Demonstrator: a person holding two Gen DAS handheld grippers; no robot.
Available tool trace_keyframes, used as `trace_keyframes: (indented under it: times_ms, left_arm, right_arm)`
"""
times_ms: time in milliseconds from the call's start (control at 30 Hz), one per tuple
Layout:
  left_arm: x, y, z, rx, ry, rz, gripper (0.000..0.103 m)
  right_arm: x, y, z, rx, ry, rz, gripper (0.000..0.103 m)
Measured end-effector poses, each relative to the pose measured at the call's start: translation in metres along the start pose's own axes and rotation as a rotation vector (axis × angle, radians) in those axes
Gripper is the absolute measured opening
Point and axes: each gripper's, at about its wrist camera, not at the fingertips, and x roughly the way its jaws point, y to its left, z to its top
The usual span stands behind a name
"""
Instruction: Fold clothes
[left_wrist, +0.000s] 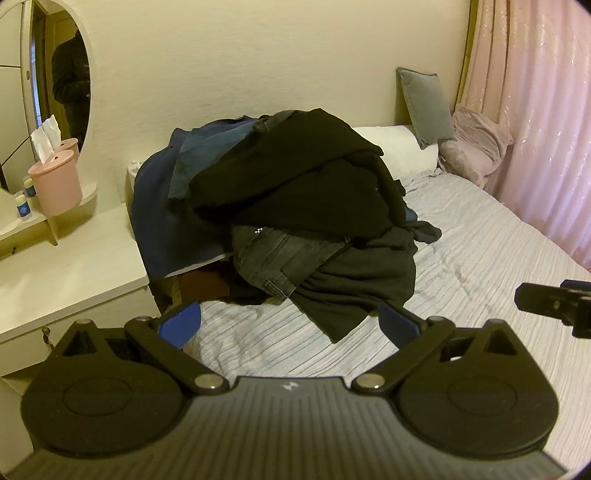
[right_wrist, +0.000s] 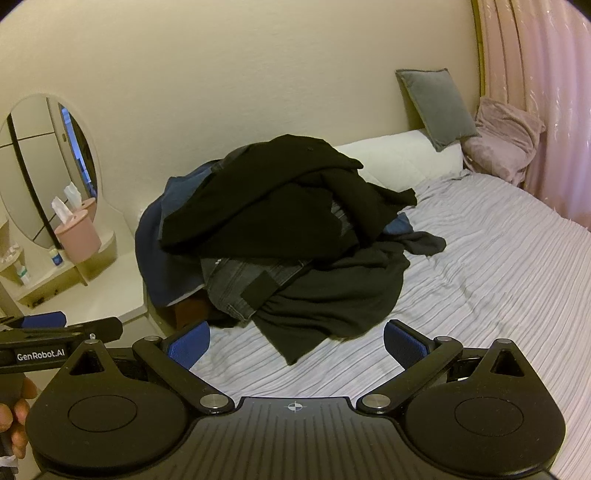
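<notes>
A heap of dark clothes (left_wrist: 295, 206) lies at the left side of the bed: black garments on top, grey jeans (left_wrist: 280, 254) under them, blue fabric (left_wrist: 159, 206) at the back left. The right wrist view shows the same heap (right_wrist: 288, 236) and its jeans (right_wrist: 240, 284). My left gripper (left_wrist: 290, 323) is open just short of the heap's near black hem, holding nothing. Equally empty, my right gripper (right_wrist: 297, 343) is open just before that hem. The right gripper's tip shows at the left view's right edge (left_wrist: 546, 301).
The bed (left_wrist: 480, 280) has a striped pale sheet, bare to the right of the heap. A white nightstand (left_wrist: 66, 273) with a pink tissue box (left_wrist: 55, 188) and mirror (left_wrist: 48, 81) stands left. Pillows (left_wrist: 424, 103) and pink curtains (left_wrist: 546, 110) sit behind and right. A hand (right_wrist: 14, 417) holds the left gripper.
</notes>
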Motion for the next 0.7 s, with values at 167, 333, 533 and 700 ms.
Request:
trace_keyframes:
  times_ms: [167,333,533,700]
  left_arm:
    - [-0.0017,-0.0032,-0.0009,0.007,-0.004,0.0,0.101]
    - [-0.0002,-0.0037,-0.0022,0.0,0.004,0.004,0.101]
    - [0.0003,-0.0036,-0.0021,-0.002,0.001,0.019,0.101]
    - [0.001,-0.0043,-0.0024,0.0,0.004,0.018,0.101]
  right_arm:
    - [0.0009,-0.0018,-0.0013,0.01,0.004,0.001,0.102]
    - [0.0023,-0.0023,-0.0018,0.012,0.01,0.006,0.102]
    - [0.0038,-0.0036,-0.0029,0.02,0.013,0.011,0.102]
    - [0.0035,-0.004,-0.0029,0.025,0.012,0.008,0.102]
